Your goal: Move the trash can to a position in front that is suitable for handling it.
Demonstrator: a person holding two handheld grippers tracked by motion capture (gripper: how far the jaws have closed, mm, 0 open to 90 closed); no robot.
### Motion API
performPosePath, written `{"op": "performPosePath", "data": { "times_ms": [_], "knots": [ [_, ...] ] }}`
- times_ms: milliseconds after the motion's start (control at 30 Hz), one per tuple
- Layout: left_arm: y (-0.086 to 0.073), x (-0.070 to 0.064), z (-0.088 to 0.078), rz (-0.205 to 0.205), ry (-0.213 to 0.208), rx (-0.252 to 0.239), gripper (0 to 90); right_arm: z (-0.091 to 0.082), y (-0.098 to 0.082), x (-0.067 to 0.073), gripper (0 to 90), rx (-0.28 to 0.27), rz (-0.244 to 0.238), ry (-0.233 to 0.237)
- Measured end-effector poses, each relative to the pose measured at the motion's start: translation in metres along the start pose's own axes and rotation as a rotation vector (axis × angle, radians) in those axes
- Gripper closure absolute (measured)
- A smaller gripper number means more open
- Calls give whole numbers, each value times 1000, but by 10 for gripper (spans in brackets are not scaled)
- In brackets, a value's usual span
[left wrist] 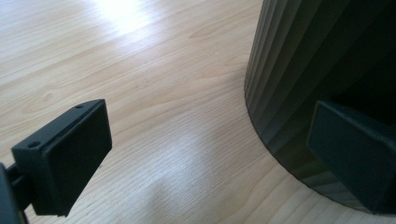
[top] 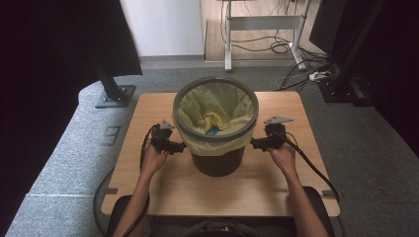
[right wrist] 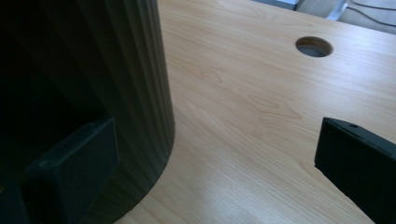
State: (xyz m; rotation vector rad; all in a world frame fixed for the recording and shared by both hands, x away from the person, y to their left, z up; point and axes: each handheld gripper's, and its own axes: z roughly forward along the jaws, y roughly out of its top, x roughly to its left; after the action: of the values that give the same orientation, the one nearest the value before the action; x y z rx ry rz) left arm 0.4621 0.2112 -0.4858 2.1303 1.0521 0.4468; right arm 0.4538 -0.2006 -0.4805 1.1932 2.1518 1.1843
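Note:
A dark ribbed waste bin [top: 217,160] stands in the middle of the wooden table [top: 168,182]. A yellow plastic liner [top: 216,111] is folded over its grey rim, with something blue at the bottom. My left gripper [top: 179,146] is at the bin's left side, just under the liner's edge, jaws open. In the left gripper view the bin wall [left wrist: 308,74] rises at the right, with one jaw in front of it. My right gripper [top: 254,143] is at the bin's right side, open too. The bin wall [right wrist: 93,70] takes up the left of the right gripper view.
A round cable hole [right wrist: 314,46] is cut in the tabletop beyond the right gripper. A desk frame [top: 264,24] and loose cables [top: 296,74] lie on the floor behind the table. A dark stand base [top: 114,95] sits at the far left.

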Motion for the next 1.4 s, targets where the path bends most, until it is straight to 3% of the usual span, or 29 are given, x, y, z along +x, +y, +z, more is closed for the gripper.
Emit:
{"op": "performPosePath", "data": {
  "times_ms": [67, 167, 233, 400, 467, 800, 1033, 1167, 1400],
  "knots": [
    [4, 3, 0, -3, 3, -10, 0, 1, 1, -3, 0, 2, -9, -10],
    [13, 8, 2, -19, 9, -33, 0, 5, 4, -11, 0, -13, 26, -17],
    [18, 10, 4, -23, 19, -40, 0, 9, 8, -17, 0, 15, 38, -36],
    [24, 9, 10, -19, 11, -44, 0, 18, 20, -19, 0, 10, 31, -24],
    [25, 7, 9, -8, 25, -44, 3, 19, 24, -17, 0, 20, -2, -50],
    [16, -9, -4, 28, 31, -36, 15, 4, 14, -7, 3, 15, -31, -40],
    [6, -20, -13, 29, 9, -32, 16, -12, 1, 2, 3, 7, -25, -15],
    [1, -19, -13, 6, -15, -36, 14, -16, -2, 6, 3, 8, -29, -16],
    [-6, -15, -19, 33, -4, -10, 0, -19, 0, 3, 0, 20, -46, -1]
  ]
}}
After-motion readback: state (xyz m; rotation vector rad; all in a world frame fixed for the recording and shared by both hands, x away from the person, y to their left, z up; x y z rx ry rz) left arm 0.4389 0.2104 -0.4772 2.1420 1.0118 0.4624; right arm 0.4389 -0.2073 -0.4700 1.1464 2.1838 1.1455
